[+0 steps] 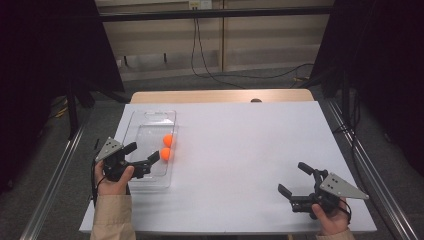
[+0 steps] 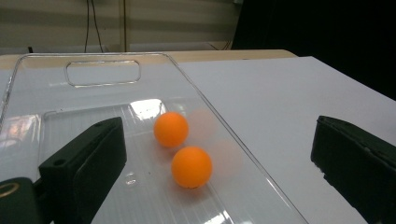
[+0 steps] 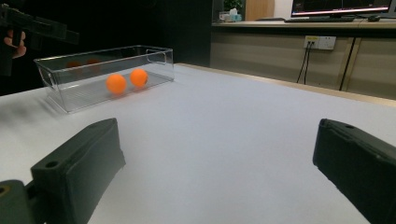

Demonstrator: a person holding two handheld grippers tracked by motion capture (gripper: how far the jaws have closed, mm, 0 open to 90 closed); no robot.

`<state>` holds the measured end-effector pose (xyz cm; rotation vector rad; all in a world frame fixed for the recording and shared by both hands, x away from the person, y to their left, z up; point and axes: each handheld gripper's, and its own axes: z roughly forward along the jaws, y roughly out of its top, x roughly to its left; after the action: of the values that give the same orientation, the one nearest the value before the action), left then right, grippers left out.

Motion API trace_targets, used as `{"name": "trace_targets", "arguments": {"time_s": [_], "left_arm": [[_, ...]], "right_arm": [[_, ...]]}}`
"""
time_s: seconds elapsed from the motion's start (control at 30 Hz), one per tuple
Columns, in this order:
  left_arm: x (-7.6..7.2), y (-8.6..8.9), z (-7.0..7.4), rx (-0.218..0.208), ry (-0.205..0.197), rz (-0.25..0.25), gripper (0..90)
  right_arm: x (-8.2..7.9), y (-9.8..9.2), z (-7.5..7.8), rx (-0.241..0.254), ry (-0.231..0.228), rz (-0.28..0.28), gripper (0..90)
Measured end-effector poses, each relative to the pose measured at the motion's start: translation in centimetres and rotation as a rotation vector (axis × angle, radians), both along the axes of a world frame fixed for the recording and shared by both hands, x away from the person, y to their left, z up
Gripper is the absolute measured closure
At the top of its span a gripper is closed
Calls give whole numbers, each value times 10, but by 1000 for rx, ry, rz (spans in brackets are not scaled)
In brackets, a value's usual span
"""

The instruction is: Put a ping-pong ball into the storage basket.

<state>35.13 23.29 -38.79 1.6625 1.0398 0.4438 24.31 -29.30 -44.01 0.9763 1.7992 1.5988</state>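
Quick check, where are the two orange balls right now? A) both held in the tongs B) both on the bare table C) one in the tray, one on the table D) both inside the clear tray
D: both orange balls lie on the floor of the clear tray, within its walls, with neither held.

High view: fixed above the person's side, looking forward and down over the whole white table (image 1: 240,150). Left gripper view: close, low, looking along the clear plastic rectangular bin (image 2: 107,58) at two orange balls (image 2: 191,166). Right gripper view: near table level, farther off, facing across to the same bin (image 3: 154,53) and balls (image 3: 116,84). All three share them.
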Motion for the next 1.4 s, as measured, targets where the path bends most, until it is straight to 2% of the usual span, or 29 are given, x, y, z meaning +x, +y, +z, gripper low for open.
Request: {"name": "trace_targets", "arguments": {"time_s": [0.97,1.17,1.4], "left_arm": [[-18,6,-7,-26,-92,-33,33],[-20,7,-9,-47,-95,-37,33],[-24,7,-11,-48,-97,-32,33]], "right_arm": [[-1,-1,0,0,-5,1,8],[-1,-1,1,0,-6,2,8],[-1,-1,1,0,-6,1,8]]}}
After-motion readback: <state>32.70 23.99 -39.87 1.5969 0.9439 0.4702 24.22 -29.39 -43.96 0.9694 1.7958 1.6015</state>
